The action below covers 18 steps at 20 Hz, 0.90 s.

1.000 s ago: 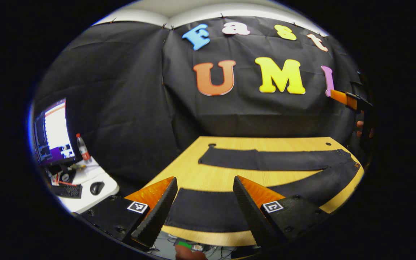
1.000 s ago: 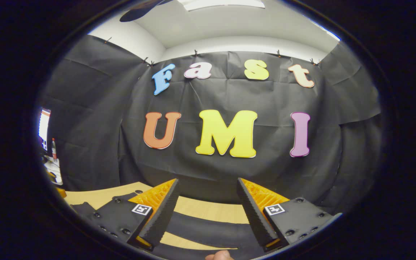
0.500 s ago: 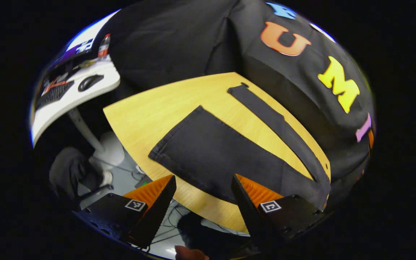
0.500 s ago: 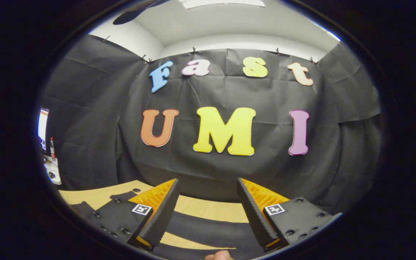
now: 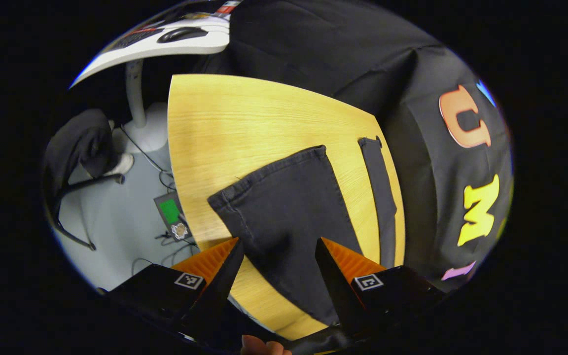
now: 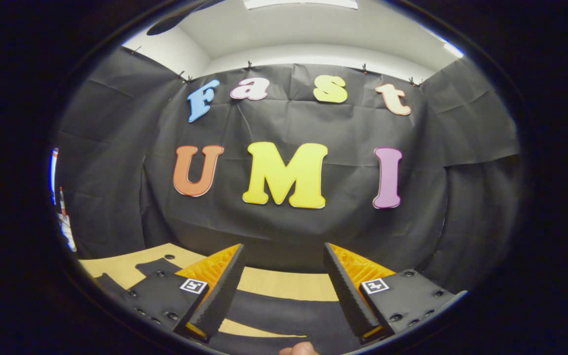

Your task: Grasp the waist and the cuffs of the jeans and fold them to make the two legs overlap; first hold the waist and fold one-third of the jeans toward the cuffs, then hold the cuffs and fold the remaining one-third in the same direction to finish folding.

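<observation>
Even overhead light from a ceiling panel (image 6: 300,4) keeps both views bright and sharp. Fisheye distortion bends the table (image 5: 225,128) edges, with faint glare on its wood.

Wall: black cloth (image 6: 116,162) hung by clips, creased
Ceiling: white (image 6: 313,29), with a bright light panel (image 6: 299,4)
Counter: pale wood (image 5: 234,123), rounded edge
Floor: light grey (image 5: 106,231), with cables and a small green-topped box (image 5: 169,211)
Side desk: white (image 5: 165,42), on a white post (image 5: 135,93)
</observation>
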Each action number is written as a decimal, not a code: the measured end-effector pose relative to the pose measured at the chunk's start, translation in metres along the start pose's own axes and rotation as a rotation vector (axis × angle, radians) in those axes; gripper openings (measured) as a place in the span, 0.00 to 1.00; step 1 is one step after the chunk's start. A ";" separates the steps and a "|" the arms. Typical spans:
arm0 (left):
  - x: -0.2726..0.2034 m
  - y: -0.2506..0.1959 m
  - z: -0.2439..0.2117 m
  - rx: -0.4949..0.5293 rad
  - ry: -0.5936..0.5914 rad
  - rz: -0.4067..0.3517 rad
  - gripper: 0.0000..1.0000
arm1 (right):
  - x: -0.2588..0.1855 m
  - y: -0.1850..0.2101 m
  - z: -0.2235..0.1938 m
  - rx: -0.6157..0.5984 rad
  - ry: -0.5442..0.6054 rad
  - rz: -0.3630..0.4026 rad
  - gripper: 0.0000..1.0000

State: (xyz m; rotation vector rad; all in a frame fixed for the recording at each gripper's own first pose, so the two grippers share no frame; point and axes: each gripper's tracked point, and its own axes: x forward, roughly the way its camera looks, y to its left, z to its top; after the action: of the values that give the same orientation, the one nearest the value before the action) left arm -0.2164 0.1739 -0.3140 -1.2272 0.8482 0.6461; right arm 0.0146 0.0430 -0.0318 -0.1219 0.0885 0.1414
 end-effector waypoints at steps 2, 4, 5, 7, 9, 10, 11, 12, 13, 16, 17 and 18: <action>0.005 -0.002 0.003 0.002 -0.007 0.014 0.94 | 0.002 -0.001 0.000 0.001 0.004 -0.001 0.97; 0.011 -0.005 0.006 -0.012 -0.026 0.022 0.94 | 0.006 0.001 -0.004 0.011 0.014 0.008 0.97; 0.015 -0.007 0.007 -0.034 -0.040 0.022 0.94 | 0.009 0.004 -0.008 0.019 0.025 0.017 0.97; 0.019 -0.008 0.010 -0.070 -0.050 0.028 0.92 | 0.014 0.009 -0.015 0.030 0.046 0.031 0.97; 0.025 -0.005 0.010 -0.141 -0.048 0.025 0.70 | 0.017 0.012 -0.022 0.038 0.064 0.048 0.97; 0.030 -0.001 0.006 -0.183 -0.022 0.020 0.51 | 0.018 0.013 -0.026 0.036 0.075 0.052 0.97; 0.029 -0.005 0.008 -0.236 -0.016 -0.015 0.32 | 0.018 0.011 -0.030 0.034 0.087 0.051 0.97; 0.031 -0.006 0.010 -0.274 -0.012 -0.030 0.13 | 0.018 0.009 -0.033 0.034 0.096 0.048 0.97; 0.030 -0.008 0.012 -0.279 -0.007 -0.033 0.07 | 0.019 0.004 -0.035 0.038 0.103 0.040 0.97; 0.029 -0.007 0.012 -0.187 -0.009 -0.010 0.03 | 0.020 -0.018 -0.044 0.061 0.136 -0.001 0.97; 0.027 -0.011 0.014 -0.171 -0.019 -0.017 0.03 | 0.020 -0.027 -0.048 0.069 0.156 -0.011 0.97; 0.025 -0.020 0.015 -0.160 -0.027 -0.036 0.03 | 0.020 -0.039 -0.054 0.076 0.182 -0.025 0.97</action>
State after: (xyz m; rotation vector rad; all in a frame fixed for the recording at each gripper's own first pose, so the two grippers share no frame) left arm -0.1841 0.1831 -0.3224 -1.3717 0.7618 0.7104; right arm 0.0356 0.0002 -0.0827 -0.0601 0.2738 0.1019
